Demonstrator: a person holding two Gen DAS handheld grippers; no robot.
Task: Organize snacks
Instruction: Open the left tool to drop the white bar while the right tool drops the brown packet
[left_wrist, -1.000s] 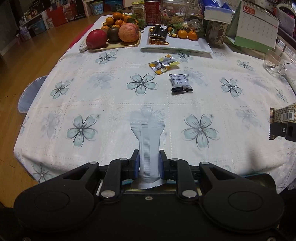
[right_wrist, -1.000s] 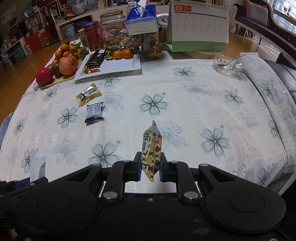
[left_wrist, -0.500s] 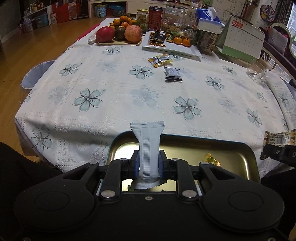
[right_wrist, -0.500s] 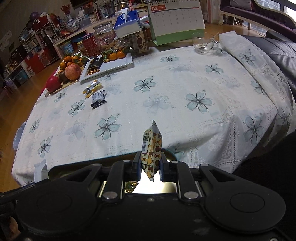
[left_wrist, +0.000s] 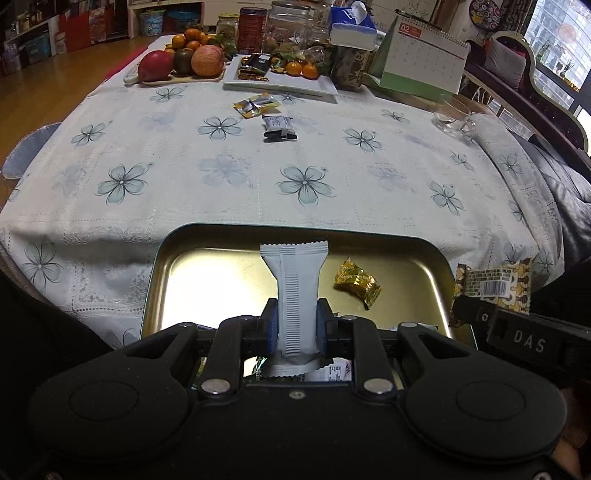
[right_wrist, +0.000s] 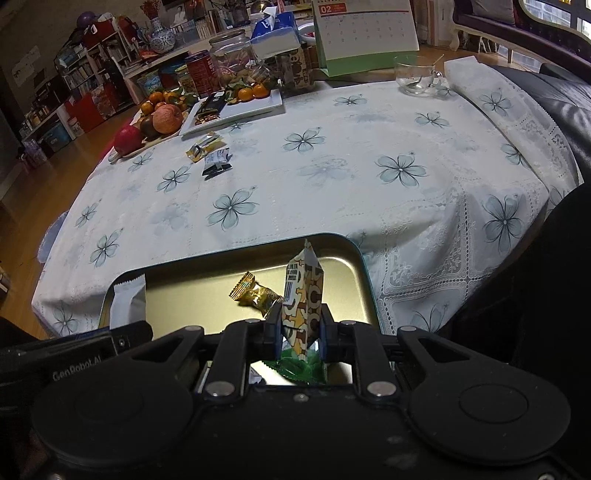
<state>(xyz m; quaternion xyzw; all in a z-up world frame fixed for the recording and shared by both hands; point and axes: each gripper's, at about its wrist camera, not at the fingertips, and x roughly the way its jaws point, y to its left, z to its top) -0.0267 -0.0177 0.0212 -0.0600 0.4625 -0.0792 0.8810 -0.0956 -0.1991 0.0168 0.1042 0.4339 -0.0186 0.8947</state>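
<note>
A long pale-grey snack bar (left_wrist: 297, 291), its wrapper ribbed down the middle and crimped at the far end, stands clamped between the jaws of the left gripper (left_wrist: 297, 325), poised above a gold-lined metal tin (left_wrist: 166, 266) at the near edge of the worktop (left_wrist: 229, 173). Beside it the right gripper (right_wrist: 300, 328) pinches a brown-and-yellow patterned packet (right_wrist: 303, 291) edge-on, barcode showing, its jaws closed tight on the wrapper over the same tin. Both grippers tilt steeply downward, side by side, the right one's tip visible at the edge of the left wrist view. A gold-wrapped candy (left_wrist: 357, 282) lies loose on the tin's floor between the two held snacks, and green wrappers (right_wrist: 301, 367) show under the right jaws. Farther out on the flowered tablecloth, a yellow packet (left_wrist: 255, 105) and a black-and-white packet (left_wrist: 279, 127) lie near each other, just short of a white plate (left_wrist: 295, 83).
</note>
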